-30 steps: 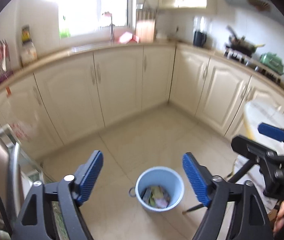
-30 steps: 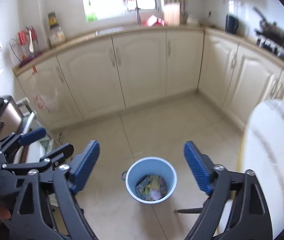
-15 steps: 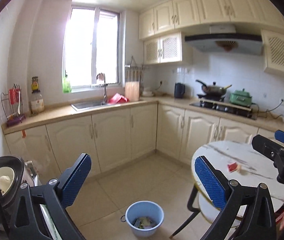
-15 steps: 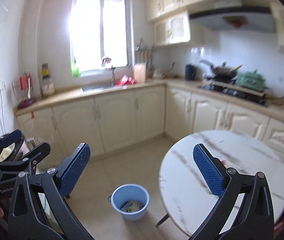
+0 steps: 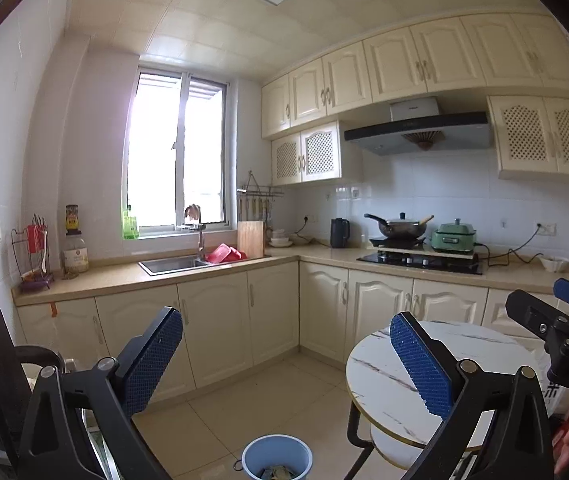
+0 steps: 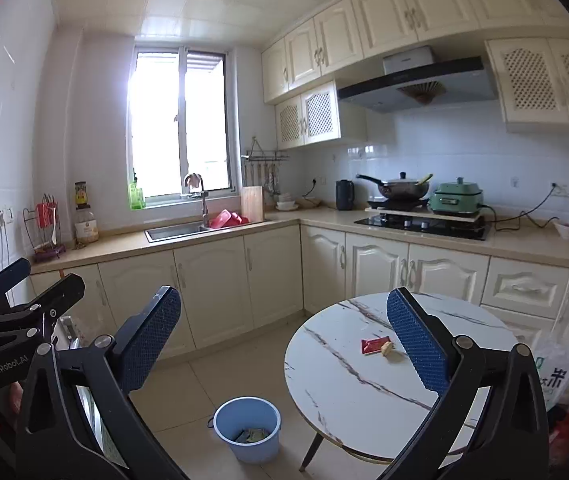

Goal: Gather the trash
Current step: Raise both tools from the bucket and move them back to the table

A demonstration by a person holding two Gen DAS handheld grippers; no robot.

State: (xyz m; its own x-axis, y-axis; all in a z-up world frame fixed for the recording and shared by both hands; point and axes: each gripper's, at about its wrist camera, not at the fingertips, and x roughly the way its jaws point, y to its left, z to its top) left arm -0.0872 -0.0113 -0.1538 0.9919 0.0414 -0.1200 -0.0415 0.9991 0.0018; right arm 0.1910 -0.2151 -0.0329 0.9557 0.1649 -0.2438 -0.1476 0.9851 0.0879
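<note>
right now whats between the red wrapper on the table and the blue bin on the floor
Only bare marble tabletop, then its edge and floor tile, separate the red wrapper from the blue bin, as the right wrist view shows.

Open floor (image 6: pixel 220 364) beside table (image 6: pixel 348 384)

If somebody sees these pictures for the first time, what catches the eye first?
A round marble table at right, with a red wrapper and a small crumb on it. A blue bin stands on the floor left of it, trash inside. A bright window glows above the sink.
</note>
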